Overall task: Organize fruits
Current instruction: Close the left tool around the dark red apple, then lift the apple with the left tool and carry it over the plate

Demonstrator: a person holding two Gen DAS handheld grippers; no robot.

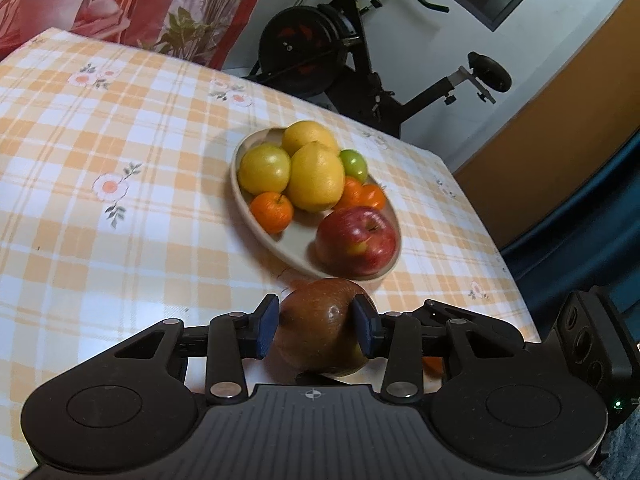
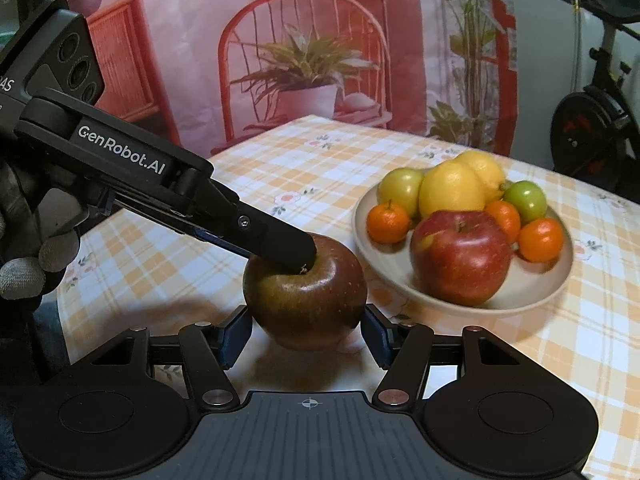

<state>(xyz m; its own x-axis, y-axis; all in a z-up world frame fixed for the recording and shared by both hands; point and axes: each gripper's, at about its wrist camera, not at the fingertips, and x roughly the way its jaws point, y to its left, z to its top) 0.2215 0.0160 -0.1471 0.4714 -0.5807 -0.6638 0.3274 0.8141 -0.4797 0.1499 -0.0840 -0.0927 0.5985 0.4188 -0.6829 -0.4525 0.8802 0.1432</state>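
Observation:
A dark red-brown apple [image 1: 316,332] sits between the blue pads of my left gripper [image 1: 316,320], which is shut on it. From the right wrist view the same apple [image 2: 306,300] is also flanked low down by the pads of my right gripper [image 2: 306,332], which press its sides. One left-gripper finger [image 2: 280,240] lies across the apple's stem dimple. Just beyond stands a beige plate [image 1: 236,184] [image 2: 440,308] holding a red apple [image 1: 356,240] [image 2: 460,256], two lemons, green-yellow fruits and small mandarins [image 2: 388,222].
The table wears an orange-and-white checked cloth [image 1: 100,140]; its edge runs close on the right. An exercise bike [image 1: 340,48] stands behind, beside a printed red curtain [image 2: 304,60]. A gloved hand [image 2: 24,264] holds the left gripper. A bit of orange [image 1: 434,364] peeks under the left gripper's linkage.

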